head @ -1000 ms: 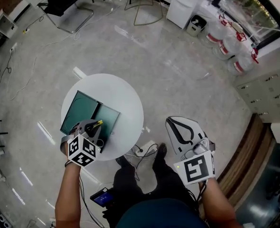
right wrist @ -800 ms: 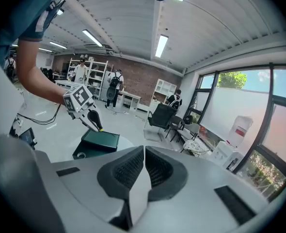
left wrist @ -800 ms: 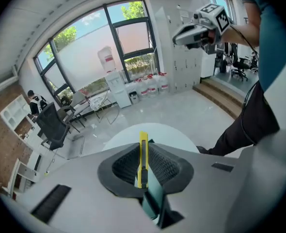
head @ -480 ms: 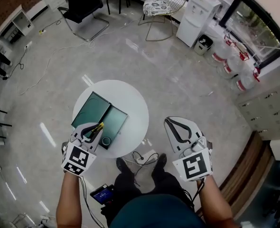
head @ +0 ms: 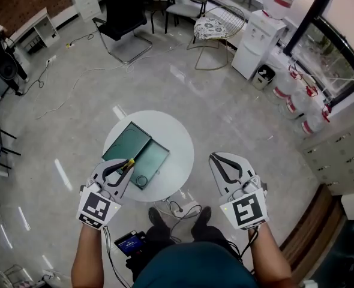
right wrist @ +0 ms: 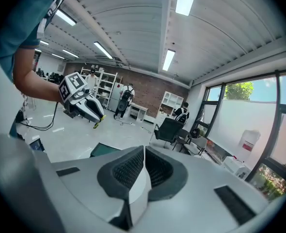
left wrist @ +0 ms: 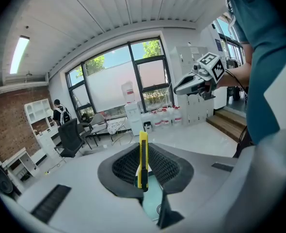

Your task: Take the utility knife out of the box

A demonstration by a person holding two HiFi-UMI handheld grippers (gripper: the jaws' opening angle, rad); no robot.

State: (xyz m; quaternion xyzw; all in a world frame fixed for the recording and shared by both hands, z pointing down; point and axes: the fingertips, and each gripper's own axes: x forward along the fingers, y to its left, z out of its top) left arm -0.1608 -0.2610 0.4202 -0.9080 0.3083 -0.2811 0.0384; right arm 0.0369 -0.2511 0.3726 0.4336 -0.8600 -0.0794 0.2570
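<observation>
The yellow utility knife point(head: 128, 162) is pinched between the pads of my left gripper point(head: 124, 166), held up in the air over the near edge of the round white table point(head: 178, 138). In the left gripper view the knife point(left wrist: 143, 158) stands upright between the ribbed pads. The open dark green box point(head: 135, 154) lies on the table below, both halves flat. My right gripper point(head: 215, 158) hangs to the right of the table, shut with nothing in it. In the right gripper view its pads point(right wrist: 133, 166) meet, and the left gripper point(right wrist: 97, 122) shows with the knife.
A black chair point(head: 124, 23), a wire chair point(head: 212, 29) and a water dispenser point(head: 255, 41) stand at the back. Water jugs point(head: 297, 101) line the right wall by grey cabinets point(head: 339, 155). Cables point(head: 177, 209) and a small device point(head: 131, 243) lie on the floor by the person's feet.
Both grippers have risen, the left lifting the knife well up above the box. The head view now takes in more of the room, and the table looks smaller.
</observation>
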